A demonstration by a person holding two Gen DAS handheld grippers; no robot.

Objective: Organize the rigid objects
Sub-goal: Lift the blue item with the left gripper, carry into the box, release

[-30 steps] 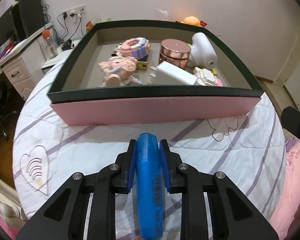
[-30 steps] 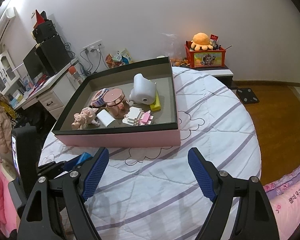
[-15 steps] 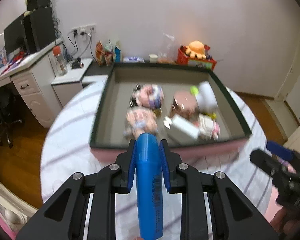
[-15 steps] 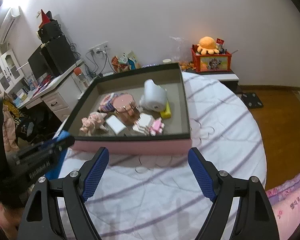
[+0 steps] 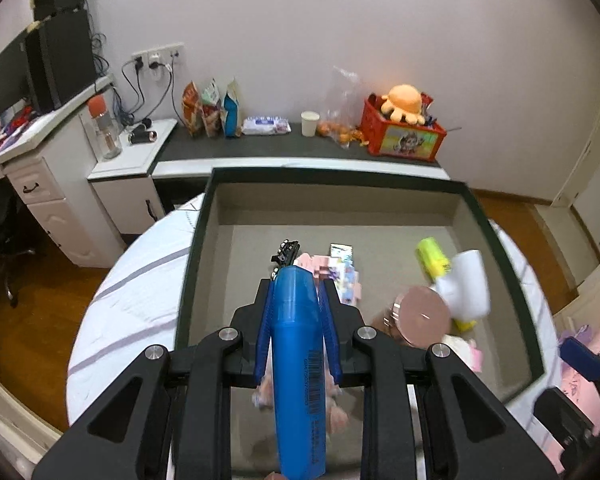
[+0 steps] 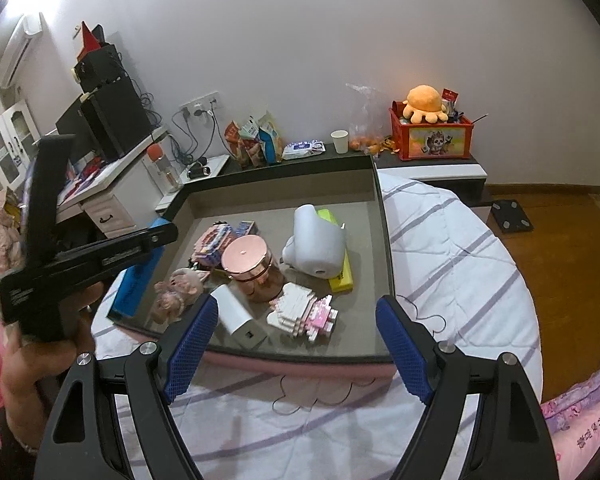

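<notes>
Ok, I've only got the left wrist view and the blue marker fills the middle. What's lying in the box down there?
Observer: A pink doll lies near the front left corner of the box, close beside the blue marker held in the left tool.
Operator: Anything else by the near wall?
Observer: Yes, a white charger block lies right of the doll, by the near wall.
Operator: And the right tool? I only see its edge.
Observer: The right tool has its jaws wide open and empty, over the quilt just short of the box.
</notes>
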